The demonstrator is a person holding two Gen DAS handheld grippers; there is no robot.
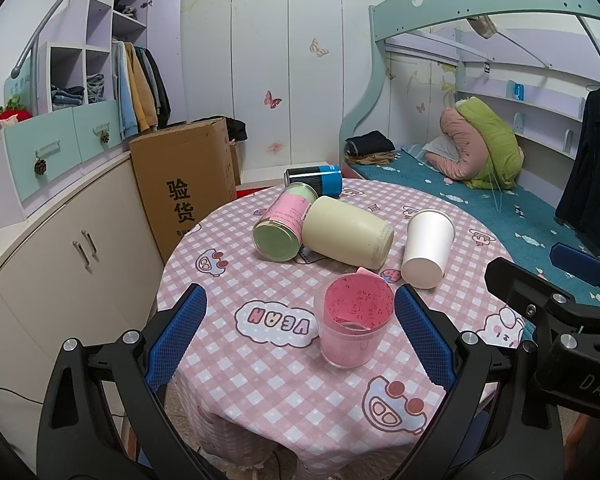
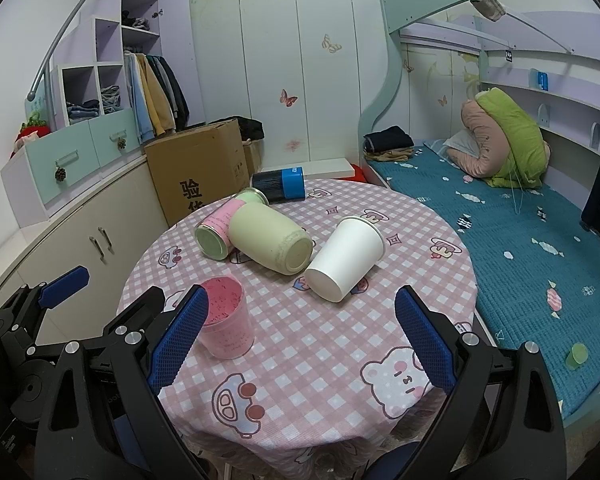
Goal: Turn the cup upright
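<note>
- On the round surface (image 1: 260, 380) with pink checked cloth and cartoon prints: several containers, most of them lying down.
- Nearest to the left hand-held gripper (image 1: 300, 340): clear plastic cup with pink lining (image 1: 354, 320), standing upright with mouth up, between the two blue fingertip pads (image 1: 176, 336) but closer to the right one, not touched by either.
- Left hand-held gripper: spread wide, holding nothing.
- Right hand-held gripper (image 2: 300, 340): also spread wide, holding nothing, low over the near edge of the surface; the same pink-lined cup (image 2: 226, 320) just beside its left pad (image 2: 178, 340), outside the gap.
- White paper cup (image 2: 344, 258): lying on its side right of centre, closed bottom toward the cameras, open rim pointing away toward the bed (image 2: 520, 248).
- Cream cylindrical cup with matte finish (image 1: 348, 236): on its side in the middle, just left of the white paper cup.
- Pink-labelled jar with pale green ends (image 1: 284, 224): on its side, touching the cream cup on the left.
- Dark can with blue band (image 1: 314, 180): on its side at the far edge, behind the jar.
- Left of the surface: brown cardboard box with black characters (image 1: 184, 184) on the floor, against beige cabinets (image 1: 76, 248).
</note>
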